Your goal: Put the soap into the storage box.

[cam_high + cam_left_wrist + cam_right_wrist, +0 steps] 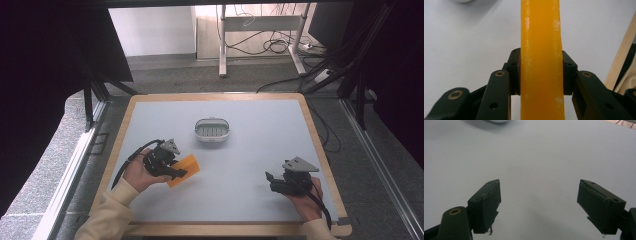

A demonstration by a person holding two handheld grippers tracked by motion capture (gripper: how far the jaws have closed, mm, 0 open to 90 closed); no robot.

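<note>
Left hand-held gripper (pixel 179 173) pinching a flat orange soap-like bar (pixel 184 170) above the counter (pixel 250 165), presumably for the white slotted dish (pixel 212 131); right hand-held gripper (pixel 270 181) spread, idle.

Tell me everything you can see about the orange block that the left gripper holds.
The orange block is a flat, rectangular bar, translucent amber-orange, waxy or soap-like in look, with a few pale scuffs on its narrow edge. The left gripper is shut on it: the two black jaws press its two broad faces. In the high view it is tilted, at the front left of the table, with the white slotted dish farther back. Whether it still touches the table I cannot tell.
</note>
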